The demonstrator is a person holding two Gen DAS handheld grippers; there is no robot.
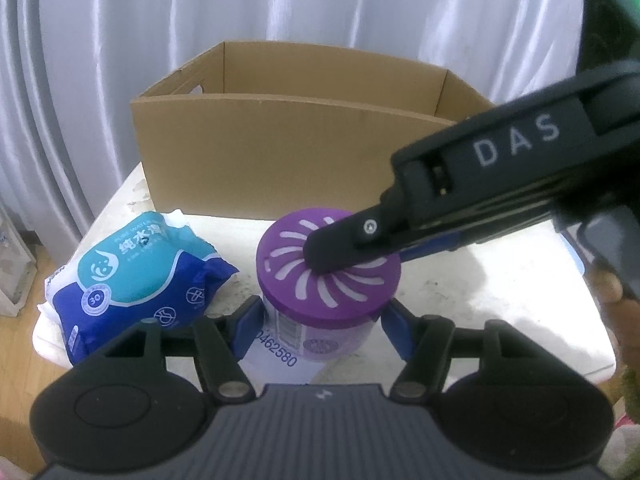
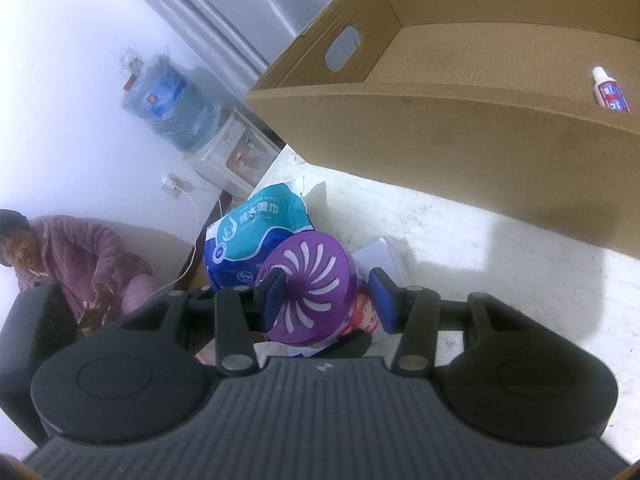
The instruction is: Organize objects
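A jar with a purple slotted lid (image 1: 340,292) stands on the white table (image 1: 480,300) in front of an open cardboard box (image 1: 260,152). My left gripper (image 1: 322,330) is shut on the jar's body, one blue pad against each side under the lid. My right gripper (image 1: 340,248) reaches in from the right, with one black finger lying over the lid top. In the right wrist view the lid (image 2: 312,292) shows between the right gripper's (image 2: 329,300) parted pads, which grip nothing. A blue wet-wipes pack (image 1: 136,276) lies left of the jar.
A small toothpaste tube (image 2: 610,92) lies inside the box (image 2: 440,140). A printed paper sheet (image 1: 280,360) is under the jar. Curtains hang behind the table. Off the table's left edge are a water dispenser (image 2: 232,148) and a seated person (image 2: 72,264).
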